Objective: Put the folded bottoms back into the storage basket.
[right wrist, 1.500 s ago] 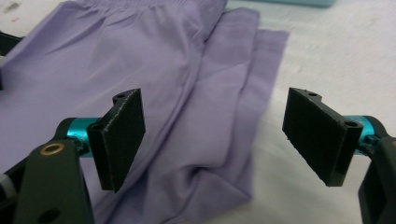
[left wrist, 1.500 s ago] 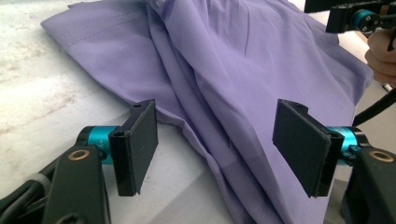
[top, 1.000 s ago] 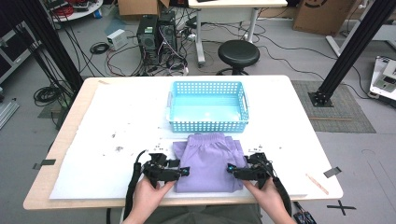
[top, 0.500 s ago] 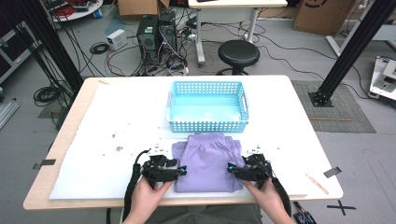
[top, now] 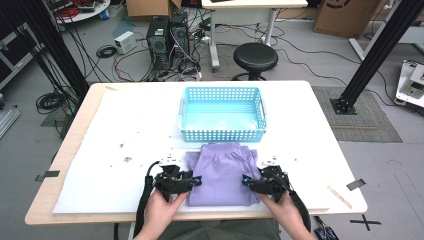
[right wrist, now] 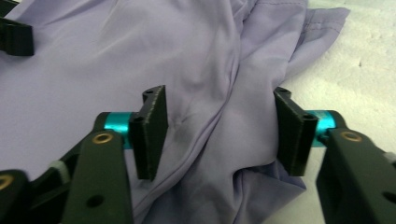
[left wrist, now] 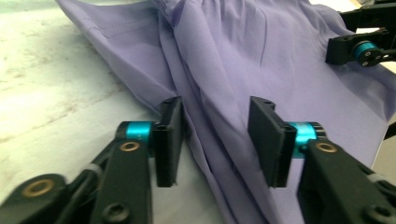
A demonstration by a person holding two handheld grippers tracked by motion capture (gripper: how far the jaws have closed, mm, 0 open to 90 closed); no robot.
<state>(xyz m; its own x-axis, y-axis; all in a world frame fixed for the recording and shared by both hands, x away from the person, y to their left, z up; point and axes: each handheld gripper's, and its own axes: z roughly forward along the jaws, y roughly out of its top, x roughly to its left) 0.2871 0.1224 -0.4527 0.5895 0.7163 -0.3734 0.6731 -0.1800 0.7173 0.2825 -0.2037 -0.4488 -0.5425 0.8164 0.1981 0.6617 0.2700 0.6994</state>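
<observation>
A folded purple garment (top: 220, 172) lies flat on the white table cover near the front edge. My left gripper (top: 196, 181) sits at its left edge and my right gripper (top: 245, 180) at its right edge, both pointing inward. In the left gripper view the jaws (left wrist: 215, 135) straddle a fold of the purple cloth (left wrist: 261, 56) and have just been closing; a gap still shows. In the right gripper view the jaws (right wrist: 219, 130) have also been closing over bunched cloth (right wrist: 140, 46), with the pads apart from it.
A light blue slotted basket (top: 220, 135) stands just behind the garment, with nothing in it. The white cover (top: 125, 130) stretches to the left with small dark specks. A black stool (top: 255, 57) and cables are on the floor beyond the table.
</observation>
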